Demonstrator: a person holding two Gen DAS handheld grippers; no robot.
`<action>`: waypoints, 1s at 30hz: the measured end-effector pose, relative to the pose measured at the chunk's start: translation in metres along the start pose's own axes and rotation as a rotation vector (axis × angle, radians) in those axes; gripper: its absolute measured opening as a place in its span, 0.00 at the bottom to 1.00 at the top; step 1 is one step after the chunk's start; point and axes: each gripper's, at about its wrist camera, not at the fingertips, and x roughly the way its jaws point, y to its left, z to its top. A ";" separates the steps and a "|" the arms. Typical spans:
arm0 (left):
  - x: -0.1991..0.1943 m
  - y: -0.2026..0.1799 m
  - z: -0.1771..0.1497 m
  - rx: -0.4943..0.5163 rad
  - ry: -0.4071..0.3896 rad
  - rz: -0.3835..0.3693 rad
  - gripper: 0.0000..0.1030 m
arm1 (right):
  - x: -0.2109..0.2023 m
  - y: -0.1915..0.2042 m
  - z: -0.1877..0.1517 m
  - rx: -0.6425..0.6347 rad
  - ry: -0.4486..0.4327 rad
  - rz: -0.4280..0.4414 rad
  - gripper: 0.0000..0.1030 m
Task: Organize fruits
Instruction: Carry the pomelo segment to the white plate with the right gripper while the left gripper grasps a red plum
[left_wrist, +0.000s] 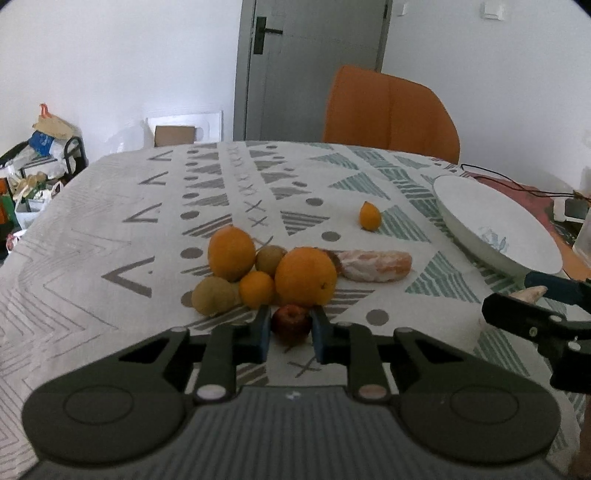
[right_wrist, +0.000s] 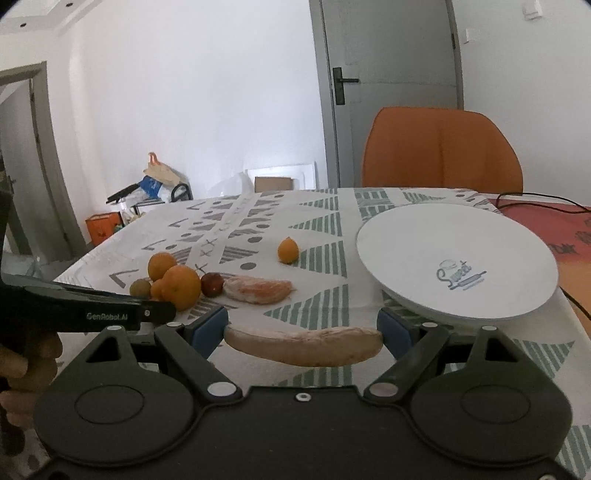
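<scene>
The left gripper (left_wrist: 289, 325) clamps the apple (left_wrist: 291, 324) to pull it from the pile; the right gripper (right_wrist: 302, 334) grips a segment (right_wrist: 303, 345) endwise, seemingly bound for the plate (right_wrist: 406, 236).

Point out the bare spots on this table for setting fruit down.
The white plate is bare. Cloth is free between the plate and the lone small orange, and beyond it toward the chair. Crowded: the fruit pile.

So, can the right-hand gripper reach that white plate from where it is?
Probably yes: the right gripper, shut on a peeled citrus segment, sits just short of the white plate, with nothing visible between them.
</scene>
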 end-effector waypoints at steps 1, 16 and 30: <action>-0.002 -0.001 0.001 0.003 -0.005 -0.001 0.21 | -0.002 -0.001 0.001 0.004 -0.008 0.000 0.82; -0.013 -0.042 0.022 0.087 -0.069 -0.041 0.21 | -0.011 -0.038 0.020 0.077 -0.111 -0.085 0.82; 0.005 -0.078 0.041 0.143 -0.072 -0.026 0.21 | -0.001 -0.077 0.023 0.145 -0.161 -0.155 0.82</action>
